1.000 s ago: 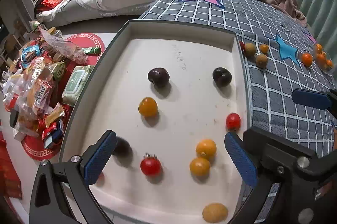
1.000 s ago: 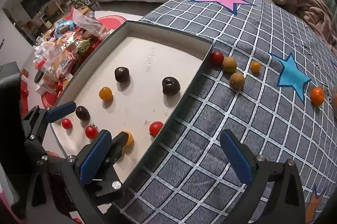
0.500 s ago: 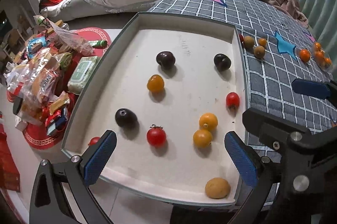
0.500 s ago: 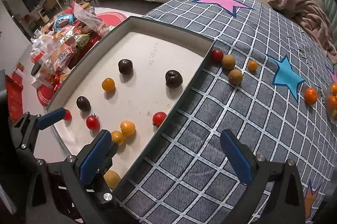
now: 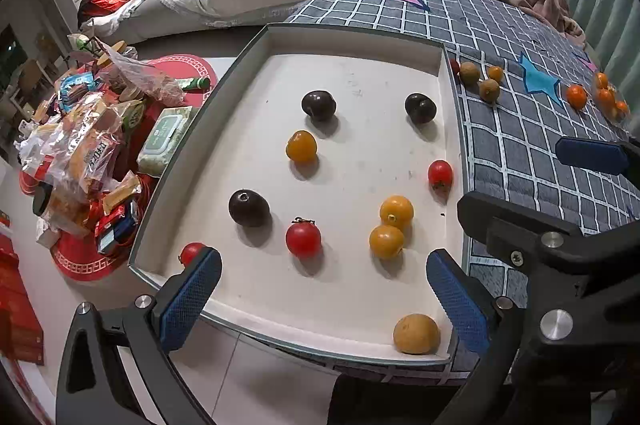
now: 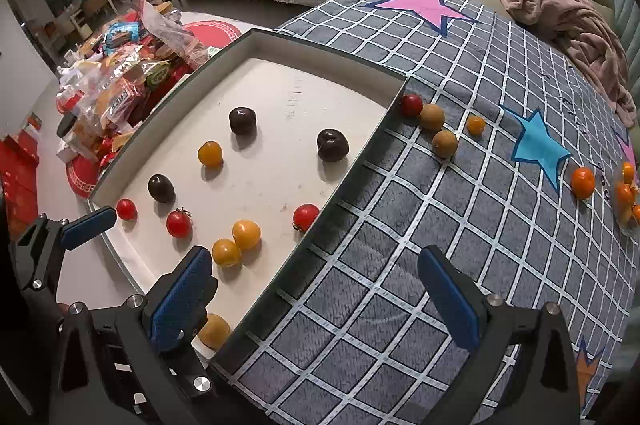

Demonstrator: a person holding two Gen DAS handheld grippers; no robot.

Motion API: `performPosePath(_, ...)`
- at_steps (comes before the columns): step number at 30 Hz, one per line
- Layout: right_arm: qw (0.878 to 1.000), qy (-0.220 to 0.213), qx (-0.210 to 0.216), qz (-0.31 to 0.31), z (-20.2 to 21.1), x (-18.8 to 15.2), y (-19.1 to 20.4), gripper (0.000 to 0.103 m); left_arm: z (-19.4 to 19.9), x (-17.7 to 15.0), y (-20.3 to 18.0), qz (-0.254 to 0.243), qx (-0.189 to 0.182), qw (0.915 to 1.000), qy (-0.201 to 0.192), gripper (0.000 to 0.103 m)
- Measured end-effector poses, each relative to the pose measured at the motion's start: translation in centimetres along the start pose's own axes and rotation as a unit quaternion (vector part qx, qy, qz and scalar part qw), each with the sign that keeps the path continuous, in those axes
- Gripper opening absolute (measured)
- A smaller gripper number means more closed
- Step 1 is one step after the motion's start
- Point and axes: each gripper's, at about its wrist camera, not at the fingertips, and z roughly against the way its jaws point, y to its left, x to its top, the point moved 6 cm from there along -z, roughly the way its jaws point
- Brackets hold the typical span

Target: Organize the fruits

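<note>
A: Grey checked cloth (image 6: 460,225) covers the worktop; white tray (image 5: 352,37) overhangs its edge. Fruit position?

B: Red tomato (image 5: 303,240) and two yellow ones (image 5: 386,241) lie just ahead of the left gripper (image 5: 320,297), jaws apart, empty. Three dark plums (image 5: 249,207) sit further in.

A: Right side?

B: Right gripper (image 6: 316,301) spread wide, empty, straddling the tray wall. Loose fruit (image 6: 444,143) lies on open cloth beyond the far corner.

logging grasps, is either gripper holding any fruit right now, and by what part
Nothing is held: the left gripper and right gripper are both open, with no fruit between their fingers.
</note>
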Motion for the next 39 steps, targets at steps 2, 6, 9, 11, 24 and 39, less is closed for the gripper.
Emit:
performPosePath(2, 1.0, 0.0, 0.001, 0.0, 0.01, -0.02, 0.1, 0.103, 0.06, -0.07, 0.01, 0.0, 0.002, 1.0, 0.001, 0.103)
performPosePath(6, 1.0, 0.001, 0.003, 0.002, 0.11, -0.2, 0.4, 0.103, 0.18, -0.18, -0.03, -0.001, 0.004, 1.0, 0.001, 0.103)
performPosePath(9, 1.0, 0.001, 0.004, 0.002, 0.11, -0.25, 0.44, 0.103, 0.24, -0.2, -0.1, -0.002, 0.004, 1.0, 0.001, 0.103)
performPosePath(11, 1.0, 0.001, 0.004, 0.002, 0.11, -0.25, 0.45, 0.103, 0.3, -0.24, -0.2, -0.004, 0.004, 1.0, 0.001, 0.103)
performPosePath(24, 1.0, 0.001, 0.009, 0.004, 0.15, -0.42, 0.8, 0.103, 0.35, -0.54, -0.47, -0.005, 0.003, 1.0, 0.006, 0.103)
performPosePath(39, 1.0, 0.001, 0.01, 0.003, 0.2, -0.56, 0.86, 0.103, 0.34, -0.97, -0.52, 0.004, -0.005, 0.9999, 0.014, 0.103)
